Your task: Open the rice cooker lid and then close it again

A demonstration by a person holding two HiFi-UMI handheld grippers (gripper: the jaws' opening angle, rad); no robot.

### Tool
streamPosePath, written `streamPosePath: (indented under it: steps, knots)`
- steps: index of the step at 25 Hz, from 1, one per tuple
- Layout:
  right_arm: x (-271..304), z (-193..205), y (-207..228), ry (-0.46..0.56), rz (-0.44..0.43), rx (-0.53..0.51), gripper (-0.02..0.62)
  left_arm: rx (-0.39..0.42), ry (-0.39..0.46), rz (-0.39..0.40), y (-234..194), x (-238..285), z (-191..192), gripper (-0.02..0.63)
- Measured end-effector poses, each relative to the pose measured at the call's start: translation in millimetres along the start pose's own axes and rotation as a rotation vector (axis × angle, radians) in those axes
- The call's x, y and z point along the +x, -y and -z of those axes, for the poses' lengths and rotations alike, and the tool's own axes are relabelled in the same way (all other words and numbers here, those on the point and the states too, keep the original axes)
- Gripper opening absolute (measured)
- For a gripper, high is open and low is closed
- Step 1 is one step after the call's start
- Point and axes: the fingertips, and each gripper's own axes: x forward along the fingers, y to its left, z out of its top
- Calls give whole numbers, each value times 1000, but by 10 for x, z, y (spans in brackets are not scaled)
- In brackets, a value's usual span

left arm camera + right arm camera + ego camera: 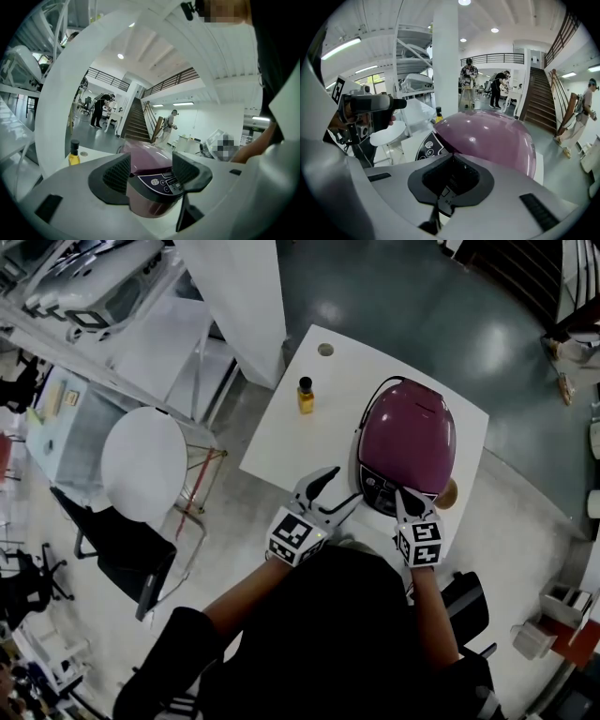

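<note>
glossy purple domed rice cooker (408,432), lid down, opening pending; right tongs (401,495) pinched closed, empty, at its front; left tongs (343,487) gaping, empty; next, probably: press latch.

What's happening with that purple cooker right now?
Left gripper open, beside rice cooker. Right gripper shut, tips at its front panel. Lid down. Small bottle well clear.

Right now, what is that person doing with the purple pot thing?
A person stands at a white table with a hand-held gripper in each hand, working on a purple rice cooker whose lid is down. The right hand-held gripper, jaws shut, has its tips at the cooker's front, by the control panel. The left hand-held gripper hangs open beside the cooker, holding nothing. A small yellow bottle stands farther back.
</note>
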Motion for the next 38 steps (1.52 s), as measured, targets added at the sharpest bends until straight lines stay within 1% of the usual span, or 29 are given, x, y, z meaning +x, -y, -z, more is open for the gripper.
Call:
streamPosePath:
  steps: [3,7,15,18,20,23,28,33,38]
  knots:
    - [-11,-13,-6,9,10,-7,2,9,12,8,19,14,-40,259]
    - [12,-11,15,9,5,-14,2,-17,49,-35,-63,-24,-158,259]
    - [32,-19,-7,20,15,19,2,18,39,-68,-96,-173,-102,256]
    - [44,-20,-19,26,16,24,2,15,23,-52,-45,-180,-43,256]
    - [56,-8,-7,36,32,20,0,35,12,-28,29,-160,-17,258]
    - [47,6,4,46,57,12,0,63,20,-6,112,-139,-46,256]
    - [46,13,6,63,83,2,0,61,23,2,128,-167,-16,256]
    - [45,22,3,68,82,18,0,52,24,2,113,-224,14,256]
    - [55,22,5,71,90,29,0,53,24,18,147,-197,1,257]
